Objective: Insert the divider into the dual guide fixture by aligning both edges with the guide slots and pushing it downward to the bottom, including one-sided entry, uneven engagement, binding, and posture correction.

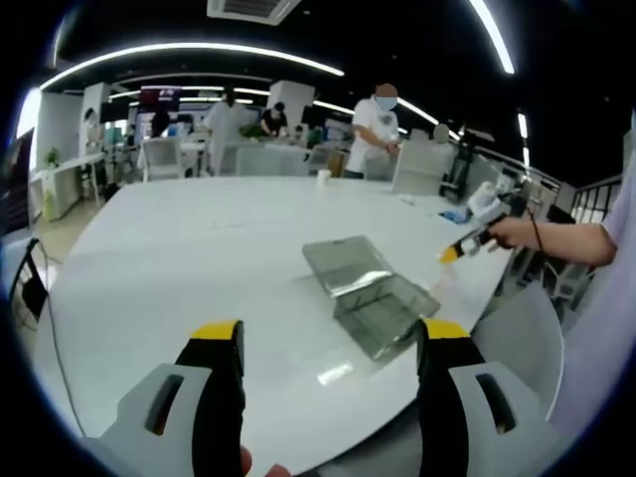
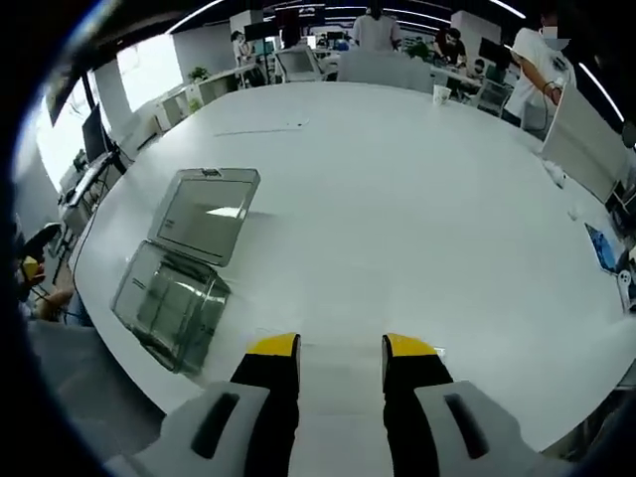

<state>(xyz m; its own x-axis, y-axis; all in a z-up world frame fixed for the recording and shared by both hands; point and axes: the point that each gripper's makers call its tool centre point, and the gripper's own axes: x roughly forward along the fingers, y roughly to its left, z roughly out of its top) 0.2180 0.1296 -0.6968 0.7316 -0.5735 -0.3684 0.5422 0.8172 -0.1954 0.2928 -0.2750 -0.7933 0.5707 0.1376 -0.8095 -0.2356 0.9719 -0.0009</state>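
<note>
A clear plastic box, the fixture [image 1: 386, 316], sits on the white table [image 1: 199, 248] with its hinged lid [image 1: 346, 264] folded open. My left gripper [image 1: 330, 338] is short of it, yellow-tipped jaws wide apart and nothing between them. A hand at the right holds my right gripper [image 1: 465, 244] above the table edge beyond the box. In the right gripper view the box [image 2: 169, 306] and its lid [image 2: 206, 213] lie to the left near the table edge. My right gripper [image 2: 341, 350] stands open and holds nothing, to the right of the box.
The round table's near edge [image 2: 129, 373] runs close to the box. A paper cup [image 1: 323, 177] stands at the far side and a blue item [image 2: 601, 246] lies near the right rim. People [image 1: 376, 129] and chairs [image 1: 422, 167] stand beyond the table.
</note>
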